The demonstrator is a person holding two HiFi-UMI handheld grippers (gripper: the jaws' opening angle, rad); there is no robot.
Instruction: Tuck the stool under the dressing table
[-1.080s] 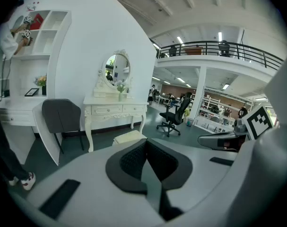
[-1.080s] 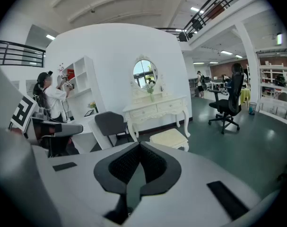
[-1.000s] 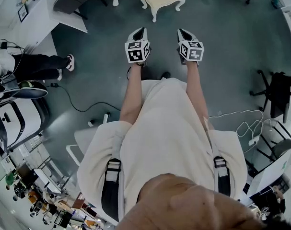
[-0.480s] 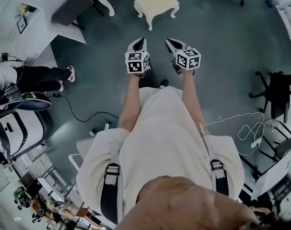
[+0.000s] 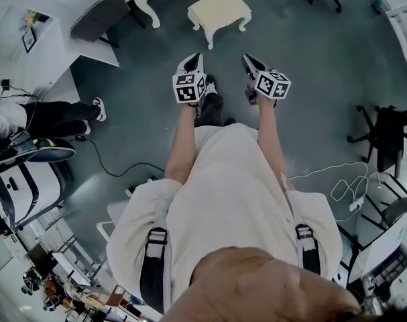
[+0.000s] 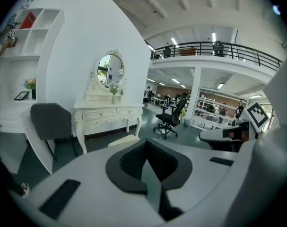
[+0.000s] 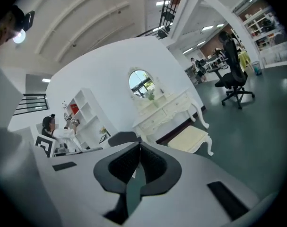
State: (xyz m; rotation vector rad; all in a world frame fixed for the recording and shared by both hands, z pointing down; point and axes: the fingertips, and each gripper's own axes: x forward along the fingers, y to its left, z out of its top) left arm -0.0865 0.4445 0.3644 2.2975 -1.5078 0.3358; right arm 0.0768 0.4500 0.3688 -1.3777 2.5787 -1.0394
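There is one stool (image 5: 220, 9), cream-topped with white curved legs. It stands on the grey floor (image 5: 310, 66) out in front of the one white dressing table (image 6: 108, 112), near the table's right-hand legs and not under it. One oval mirror (image 6: 108, 69) rises from the dressing table's top. One grey chair (image 5: 99, 15) stands to its left, and one black office chair (image 6: 169, 117) is farther off to the right.

Two hand-held grippers are in use. The left hand-held gripper (image 5: 196, 58) has its jaws pressed together with nothing between them. It is held in the air on the near side of the stool, well apart from it, and touches nothing. The right hand-held gripper (image 5: 247, 59) is level with the left one and just to its right. Its jaws are likewise closed and empty. Both point towards the stool and the dressing table beyond it.
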